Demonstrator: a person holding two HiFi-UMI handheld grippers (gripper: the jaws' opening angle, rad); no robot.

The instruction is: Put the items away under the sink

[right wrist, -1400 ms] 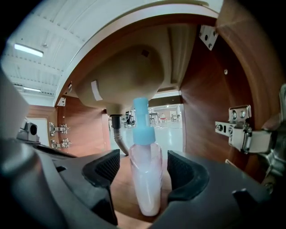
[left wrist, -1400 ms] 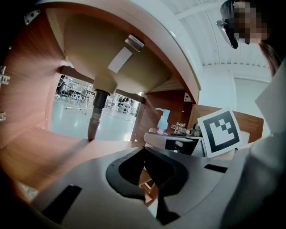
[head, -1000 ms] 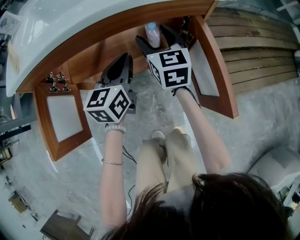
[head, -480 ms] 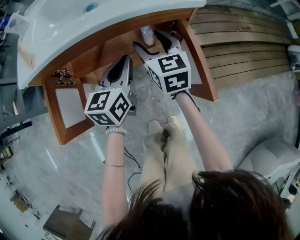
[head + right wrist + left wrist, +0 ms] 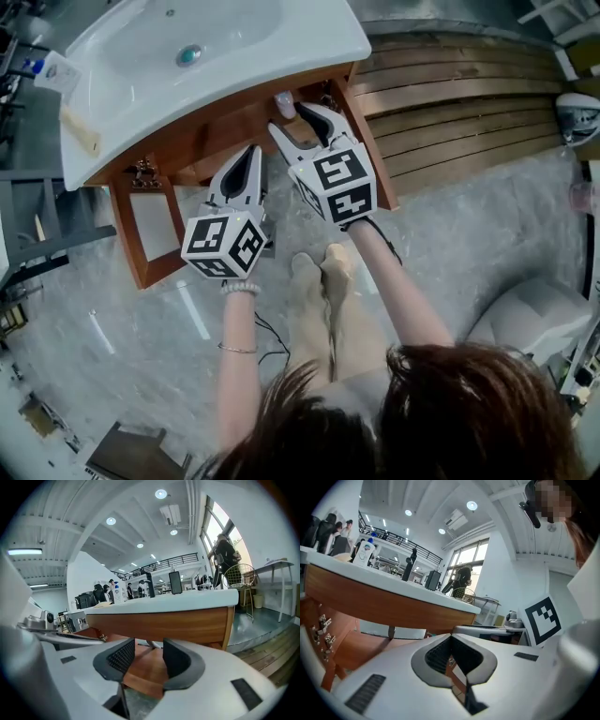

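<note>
A small pale bottle [image 5: 284, 102] stands inside the wooden cabinet [image 5: 234, 112] under the white sink [image 5: 216, 47]. My right gripper [image 5: 295, 122] hovers just in front of the bottle, clear of it. Its jaws are open and have just been closing, with nothing between them; in the right gripper view [image 5: 143, 656] only the cabinet wood shows in the gap. My left gripper [image 5: 247, 155] is lower left of it, before the cabinet opening, and is shut and empty. Its tips meet in the left gripper view [image 5: 450, 638].
Both cabinet doors hang open: the left door [image 5: 150, 230] and the right door [image 5: 364, 131]. A white bottle [image 5: 58, 70] and a pale bar [image 5: 80, 129] lie on the sink top. Wooden decking [image 5: 459, 94] lies to the right. The person's feet [image 5: 319, 272] stand on grey floor.
Both grippers have risen and drawn back from the cabinet. The right jaws have narrowed. The bottle has stayed inside the cabinet, and the basin top has come into view.
</note>
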